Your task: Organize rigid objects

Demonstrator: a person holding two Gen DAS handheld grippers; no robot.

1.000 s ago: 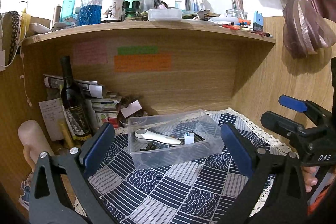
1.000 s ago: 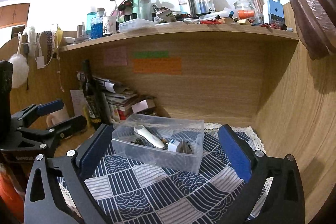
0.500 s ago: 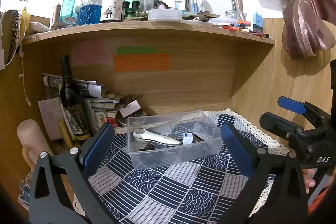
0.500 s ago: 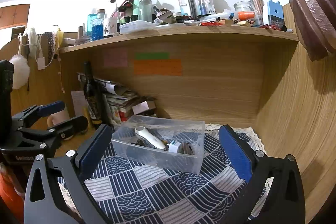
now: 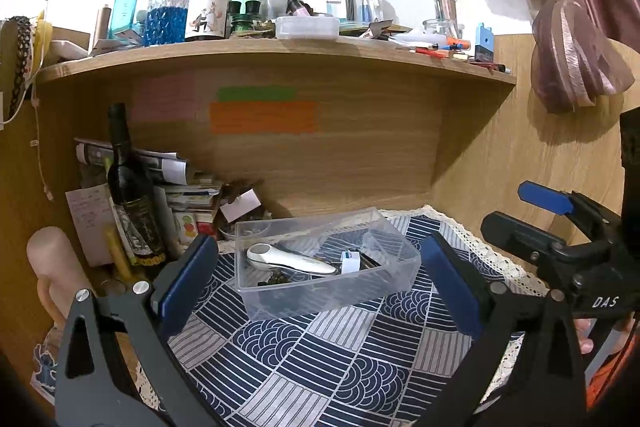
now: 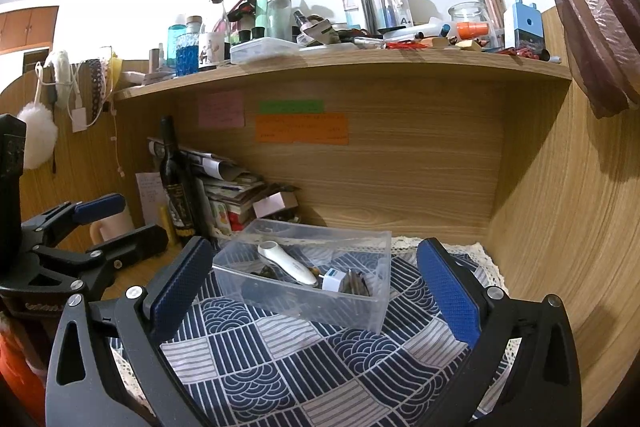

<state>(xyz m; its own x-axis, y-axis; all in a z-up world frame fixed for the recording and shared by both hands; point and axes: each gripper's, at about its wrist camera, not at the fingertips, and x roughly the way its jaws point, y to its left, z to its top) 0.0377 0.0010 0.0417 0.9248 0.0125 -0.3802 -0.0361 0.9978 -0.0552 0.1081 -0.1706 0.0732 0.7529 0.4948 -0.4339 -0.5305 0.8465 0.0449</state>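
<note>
A clear plastic box point(image 5: 384, 285) stands on the blue patterned cloth point(image 5: 320, 347); it also shows in the right wrist view point(image 6: 320, 303). Inside lie a white handheld device point(image 5: 290, 259), a small white plug block point(image 5: 350, 261) and some dark small items. The device point(image 6: 286, 261) and the plug point(image 6: 334, 279) show in the right wrist view too. My left gripper point(image 5: 316, 281) is open and empty, in front of the box. My right gripper point(image 6: 316, 287) is open and empty, also short of the box. Each gripper shows in the other's view, right point(image 5: 548, 223) and left point(image 6: 108, 223).
A dark wine bottle point(image 5: 130, 187) stands at the back left beside stacked papers and books point(image 5: 188, 191). A wooden shelf point(image 5: 280, 55) above carries several bottles, a lidded box and pens. Wooden walls close the back and right. A curtain point(image 5: 572, 47) hangs at the right.
Both grippers have pulled back and risen slightly; the box sits a little farther away in both views. Nothing was taken or let go.
</note>
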